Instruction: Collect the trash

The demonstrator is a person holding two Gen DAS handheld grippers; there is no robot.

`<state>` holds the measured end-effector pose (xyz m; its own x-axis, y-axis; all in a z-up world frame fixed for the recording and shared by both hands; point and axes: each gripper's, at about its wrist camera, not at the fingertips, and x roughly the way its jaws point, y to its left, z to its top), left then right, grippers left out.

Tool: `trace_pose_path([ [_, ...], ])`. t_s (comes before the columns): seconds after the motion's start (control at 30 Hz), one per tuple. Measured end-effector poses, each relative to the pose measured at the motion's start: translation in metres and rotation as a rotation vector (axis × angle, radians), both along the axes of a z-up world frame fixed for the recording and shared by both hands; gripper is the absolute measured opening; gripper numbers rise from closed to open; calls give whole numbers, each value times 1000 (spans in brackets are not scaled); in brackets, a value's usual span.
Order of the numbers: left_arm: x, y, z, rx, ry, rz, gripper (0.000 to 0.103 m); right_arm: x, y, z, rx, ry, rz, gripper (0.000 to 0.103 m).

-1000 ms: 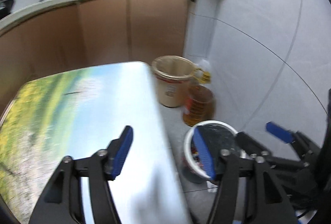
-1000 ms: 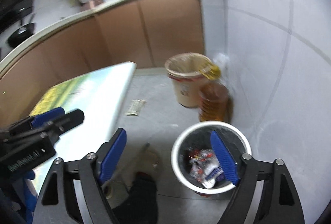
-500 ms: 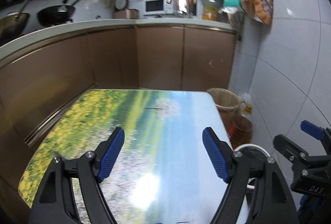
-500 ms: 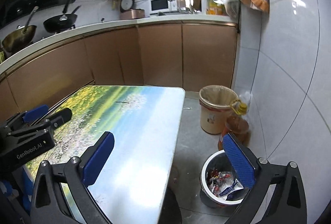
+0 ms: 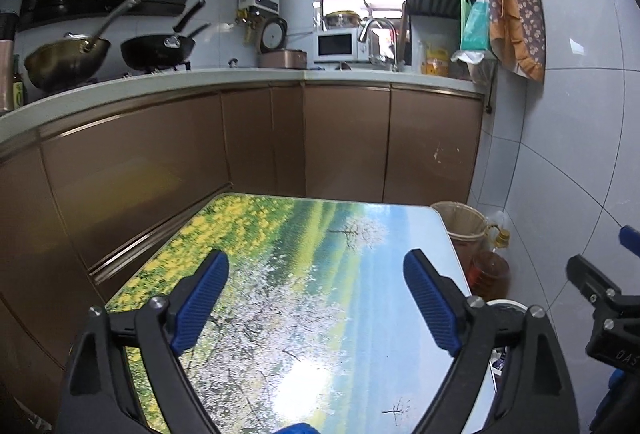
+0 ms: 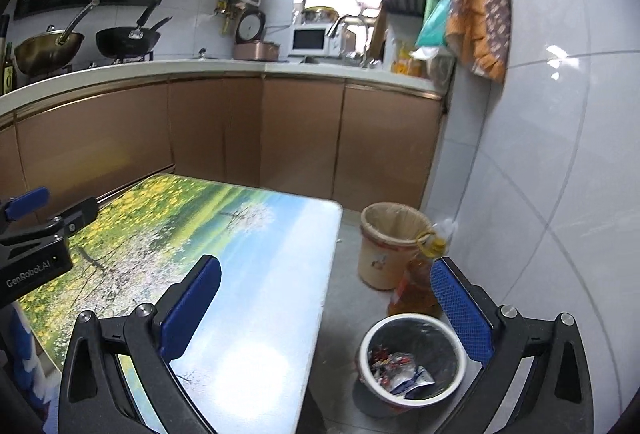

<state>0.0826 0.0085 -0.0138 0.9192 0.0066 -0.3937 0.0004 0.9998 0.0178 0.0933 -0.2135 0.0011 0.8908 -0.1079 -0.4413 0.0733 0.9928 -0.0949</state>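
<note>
White tiled walls (image 6: 540, 161), brown cabinets (image 5: 344, 141), pale countertop (image 5: 200, 77), landscape-print table (image 5: 320, 274), grey floor (image 6: 352, 298)

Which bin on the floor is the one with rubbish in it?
Look at the floor right of the landscape-print table. The white-rimmed bin sits nearest the camera, holding crumpled wrappers; the beige bin behind it looks empty.

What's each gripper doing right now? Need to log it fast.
Left gripper: open, jaws just opening, nothing between them.
Right gripper: open, holding nothing.
</note>
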Motion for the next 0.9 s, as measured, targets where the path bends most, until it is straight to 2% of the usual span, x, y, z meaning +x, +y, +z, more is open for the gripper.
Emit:
trace_pose_path([
  [0.13,-18,1,8,0,-41,14,94,-19,-2,12,-7,-55,-15,103],
  [0.33,-38,1,17,12,-85,44,95,-40,-2,21,-6,-88,-2,103],
  [0.9,-73,4,27,20,-145,57,99,-77,-1,37,-19,-187,2,103],
])
